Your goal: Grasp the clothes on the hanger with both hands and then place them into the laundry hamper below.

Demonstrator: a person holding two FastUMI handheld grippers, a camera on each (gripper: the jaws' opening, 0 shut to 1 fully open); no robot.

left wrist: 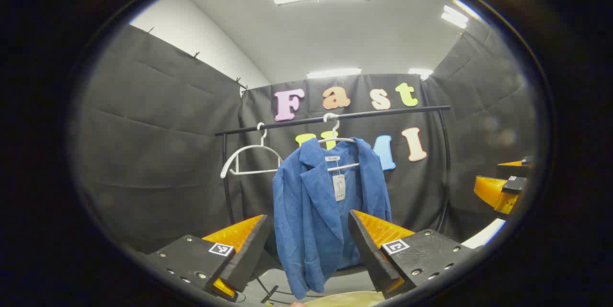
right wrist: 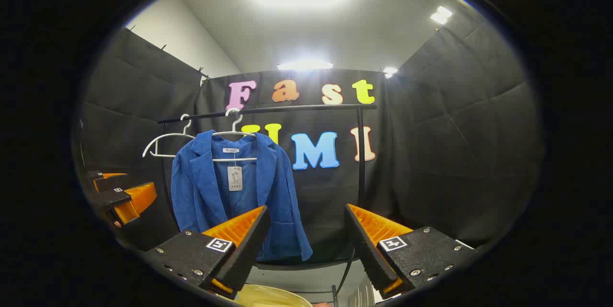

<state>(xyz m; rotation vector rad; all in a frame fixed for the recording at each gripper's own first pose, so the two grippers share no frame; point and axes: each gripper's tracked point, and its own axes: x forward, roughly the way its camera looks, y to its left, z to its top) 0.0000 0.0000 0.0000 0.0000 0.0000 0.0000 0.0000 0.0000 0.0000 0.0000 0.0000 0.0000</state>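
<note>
In your left gripper view, your left gripper stands with its jaws spread wide and nothing between them; the ribbed wedge-shaped fingers each carry a small square marker tag. Beyond them a blue jacket of finely corded, corduroy-like cloth hangs open on a white hanger, hooked near the middle of the black rail of a clothes rack. A pale hang tag dangles inside the collar below a small neck label; its print is too small to read. A second, bare white hanger hangs toward the rail's left end. At the right edge your right gripper shows, how far open you cannot tell from here. A pale curved hamper rim peeks in at the bottom, below the jacket. In your right gripper view, the right gripper is likewise spread wide and holding nothing. The jacket hangs toward the rail's left part, beside the bare hanger, its tag unreadable. The left gripper sits at the left edge, and the pale hamper rim curves along the bottom.
</note>
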